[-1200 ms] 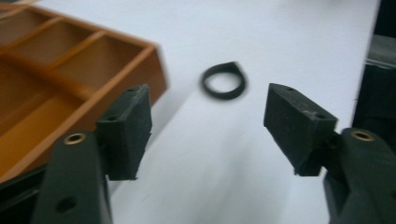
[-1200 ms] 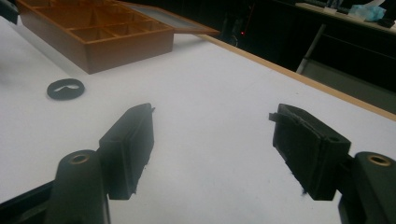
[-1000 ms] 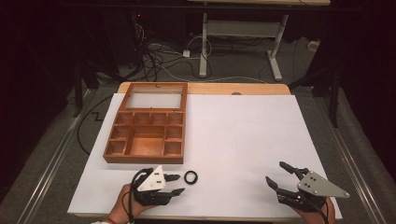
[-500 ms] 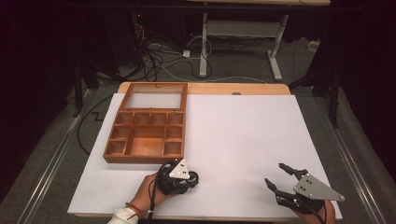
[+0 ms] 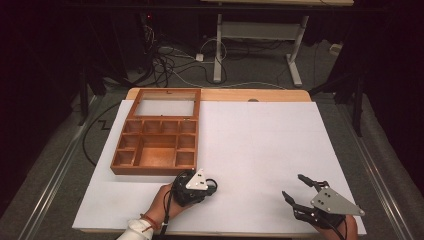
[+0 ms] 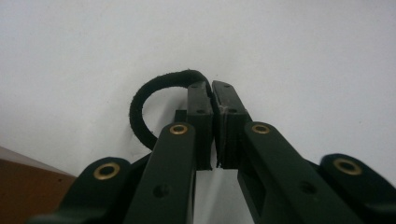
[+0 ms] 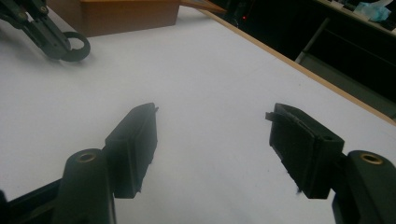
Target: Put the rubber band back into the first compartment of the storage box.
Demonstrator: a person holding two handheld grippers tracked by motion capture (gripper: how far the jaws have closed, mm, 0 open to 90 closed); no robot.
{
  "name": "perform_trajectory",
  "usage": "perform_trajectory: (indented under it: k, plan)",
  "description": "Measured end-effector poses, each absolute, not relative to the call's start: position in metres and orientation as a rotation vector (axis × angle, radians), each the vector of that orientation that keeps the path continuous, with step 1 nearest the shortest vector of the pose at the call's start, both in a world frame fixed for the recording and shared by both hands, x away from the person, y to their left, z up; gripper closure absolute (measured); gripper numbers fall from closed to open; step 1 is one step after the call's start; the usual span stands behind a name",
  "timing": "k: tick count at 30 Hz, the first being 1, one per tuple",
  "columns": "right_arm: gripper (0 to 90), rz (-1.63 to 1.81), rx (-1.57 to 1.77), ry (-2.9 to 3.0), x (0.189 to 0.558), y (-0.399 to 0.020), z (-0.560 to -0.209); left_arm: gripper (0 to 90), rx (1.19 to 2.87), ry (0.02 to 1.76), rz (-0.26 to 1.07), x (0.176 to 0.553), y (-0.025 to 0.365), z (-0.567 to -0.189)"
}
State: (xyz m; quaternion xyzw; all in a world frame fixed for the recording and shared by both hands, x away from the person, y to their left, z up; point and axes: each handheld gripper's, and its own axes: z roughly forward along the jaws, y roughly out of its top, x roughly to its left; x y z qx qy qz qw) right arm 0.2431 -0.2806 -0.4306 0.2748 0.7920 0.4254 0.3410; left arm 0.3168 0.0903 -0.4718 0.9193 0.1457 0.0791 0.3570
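Note:
A small black ring (image 6: 148,95) lies against the white table sheet (image 5: 260,145), just in front of the wooden tray. My left gripper (image 6: 212,88) is shut on the ring's right side, and the rest of the loop sticks out to the left of the jaws. From above, the left gripper (image 5: 202,186) sits near the tray's front right corner, with the ring (image 5: 213,186) at its tip. In the right gripper view, the ring (image 7: 77,46) and the left gripper (image 7: 44,30) show far off. My right gripper (image 7: 212,126) stands open over bare sheet at the front right (image 5: 292,185), holding nothing.
A wooden tray (image 5: 117,156) with several small empty compartments and a large back section sits at the left of the table; its side wall (image 7: 130,16) shows in the right gripper view. The table's wooden right edge (image 7: 327,84) runs close by. Cables and a desk frame lie on the floor beyond.
My left gripper has swung right and forward onto the black ring and shut on it. The right gripper has barely moved.

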Motion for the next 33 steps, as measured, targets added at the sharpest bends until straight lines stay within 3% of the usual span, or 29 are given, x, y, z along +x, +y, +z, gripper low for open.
perform_trajectory:
  k: [33]
  plan:
    - [28.6,1.097,0.684,2.025,0.24,-0.279,-0.429,84.3,2.306,0.291,0.325,0.3,0.106,-0.443]
